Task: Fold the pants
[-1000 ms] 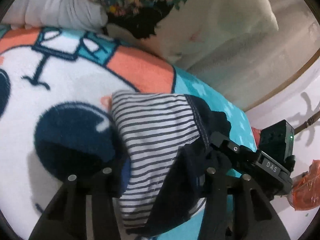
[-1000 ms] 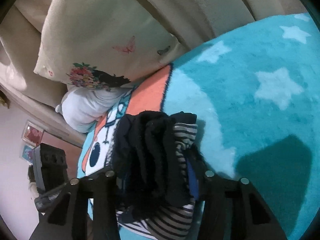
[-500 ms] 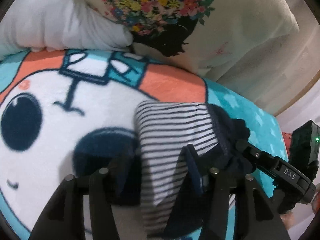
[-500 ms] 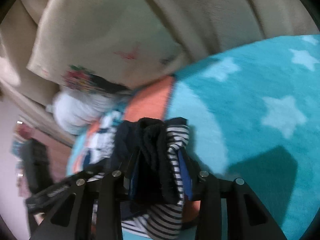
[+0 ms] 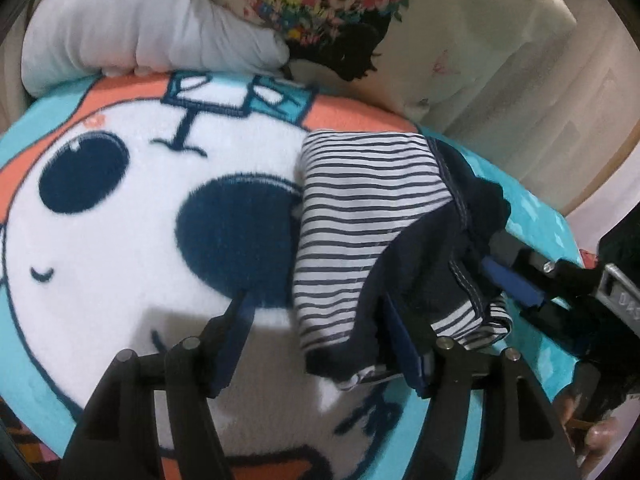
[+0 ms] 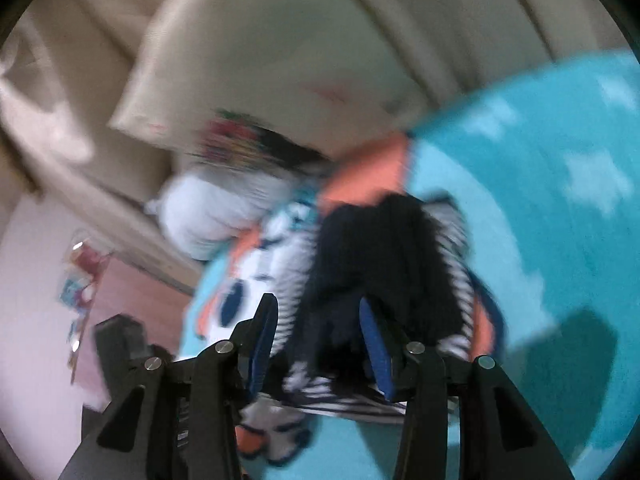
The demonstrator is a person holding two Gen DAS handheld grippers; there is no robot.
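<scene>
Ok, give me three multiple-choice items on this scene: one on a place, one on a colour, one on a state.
1. The folded navy-and-white striped pants lie on:
A. the cartoon-face fleece blanket
B. a wooden floor
C. a chair

2. The grip pads of the left gripper are:
A. red
B. blue
C. yellow

3. The left gripper's jaws are:
A. shut on the pants
B. shut on the blanket
C. open

Answers:
1 A, blanket shows all round them.
2 B, blue strips line both fingers.
3 C, a wide gap; the far finger only lies against the fabric.
</scene>
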